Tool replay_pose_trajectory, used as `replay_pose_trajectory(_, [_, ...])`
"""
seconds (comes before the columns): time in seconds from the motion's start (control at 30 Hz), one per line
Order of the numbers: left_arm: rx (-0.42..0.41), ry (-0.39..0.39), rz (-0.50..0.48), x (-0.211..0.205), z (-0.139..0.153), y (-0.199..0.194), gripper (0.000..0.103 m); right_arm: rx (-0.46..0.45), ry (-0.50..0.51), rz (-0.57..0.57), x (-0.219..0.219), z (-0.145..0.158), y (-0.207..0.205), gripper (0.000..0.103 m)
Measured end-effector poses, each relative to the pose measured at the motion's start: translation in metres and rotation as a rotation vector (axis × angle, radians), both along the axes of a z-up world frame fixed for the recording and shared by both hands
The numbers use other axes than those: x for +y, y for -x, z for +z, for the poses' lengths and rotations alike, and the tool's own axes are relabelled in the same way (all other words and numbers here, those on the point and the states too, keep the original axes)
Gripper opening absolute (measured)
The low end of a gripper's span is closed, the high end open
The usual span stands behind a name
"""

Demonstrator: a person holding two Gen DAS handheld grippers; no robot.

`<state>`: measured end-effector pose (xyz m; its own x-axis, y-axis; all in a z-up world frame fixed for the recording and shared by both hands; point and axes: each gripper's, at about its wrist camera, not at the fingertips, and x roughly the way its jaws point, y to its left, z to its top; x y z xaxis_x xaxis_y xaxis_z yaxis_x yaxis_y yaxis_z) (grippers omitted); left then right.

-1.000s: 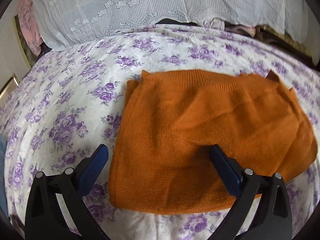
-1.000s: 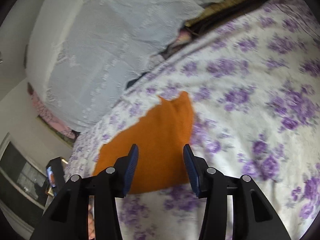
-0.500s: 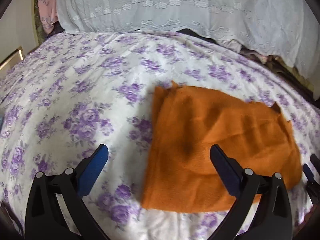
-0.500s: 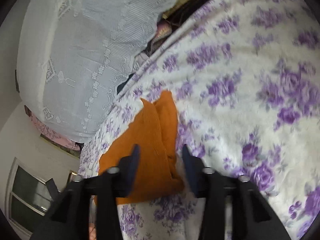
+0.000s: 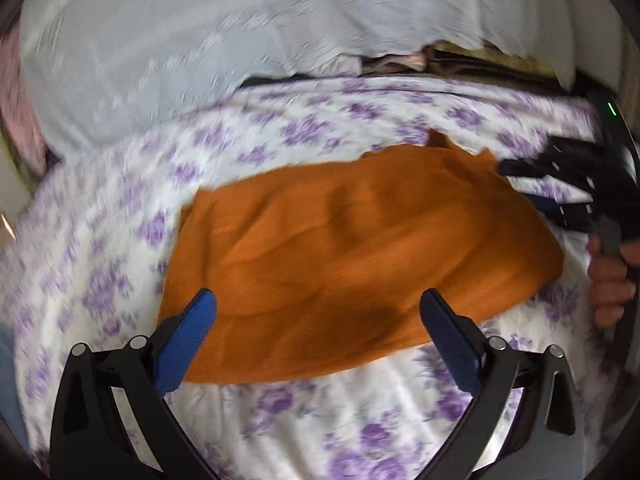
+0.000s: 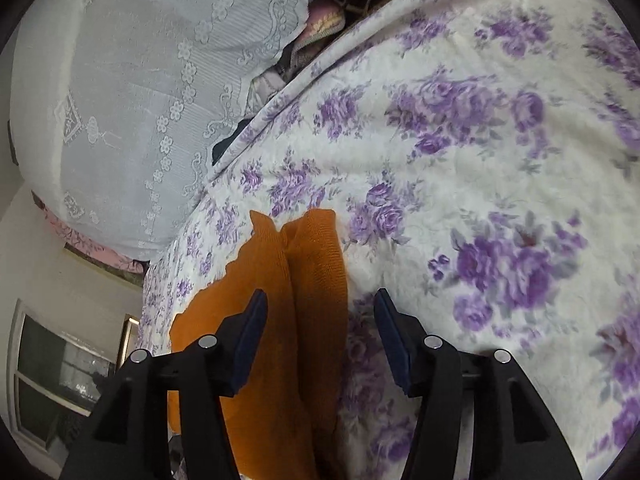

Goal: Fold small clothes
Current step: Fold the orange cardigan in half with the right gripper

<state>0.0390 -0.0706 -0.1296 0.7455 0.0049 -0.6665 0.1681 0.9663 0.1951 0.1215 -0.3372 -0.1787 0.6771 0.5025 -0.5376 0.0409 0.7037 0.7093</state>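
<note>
Purple-flowered sheet covers the bed (image 5: 360, 420), and on it my orange knit garment (image 5: 360, 264) lies flat. My left tongs (image 5: 318, 334) gape wide above its near edge; my right tongs (image 6: 320, 332) are opening over its right edge, gripping nothing.

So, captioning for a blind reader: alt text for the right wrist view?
An orange knit garment lies on a purple-flowered bedspread, its edge between the opening jaws of the right gripper, which grip nothing. A white lace cover lies behind.

Motion blurs the floral bedspread (image 5: 120, 240); the orange knit garment (image 6: 280, 360) runs off-frame below.
</note>
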Motion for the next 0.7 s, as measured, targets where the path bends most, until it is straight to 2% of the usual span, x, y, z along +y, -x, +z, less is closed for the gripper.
replay_pose_trajectory(0.07, [-0.024, -0.061, -0.043, -0.022, -0.004, 0.004, 0.099, -0.013, -0.012, 0.069, 0.002, 0.001, -0.007, 0.060])
replay_pose_trajectory(0.23, [-0.036, -0.105, -0.157, -0.064, -0.011, 0.009, 0.099, -0.024, -0.048, 0.169, 0.001, 0.000, -0.018, 0.060])
replay_pose_trajectory(0.3, [-0.045, -0.127, -0.191, -0.078, -0.017, 0.010, 0.099, -0.022, -0.065, 0.165, 0.000, -0.001, -0.019, 0.056])
replay_pose_trajectory(0.37, [-0.009, -0.143, -0.186, -0.085, -0.029, 0.000, 0.099, -0.016, -0.063, 0.158, 0.001, -0.001, -0.020, 0.049])
replay_pose_trajectory(0.47, [0.029, -0.076, -0.179, -0.078, -0.028, -0.007, 0.099, -0.010, -0.029, 0.161, 0.006, -0.001, -0.021, 0.048])
replay_pose_trajectory(0.57, [0.062, 0.033, -0.180, -0.064, -0.024, -0.010, 0.099, 0.001, -0.003, 0.191, 0.013, 0.000, -0.019, 0.051])
replay_pose_trajectory(0.7, [0.032, 0.177, -0.110, -0.028, -0.007, -0.017, 0.099, -0.006, 0.005, 0.218, 0.020, 0.001, -0.007, 0.055])
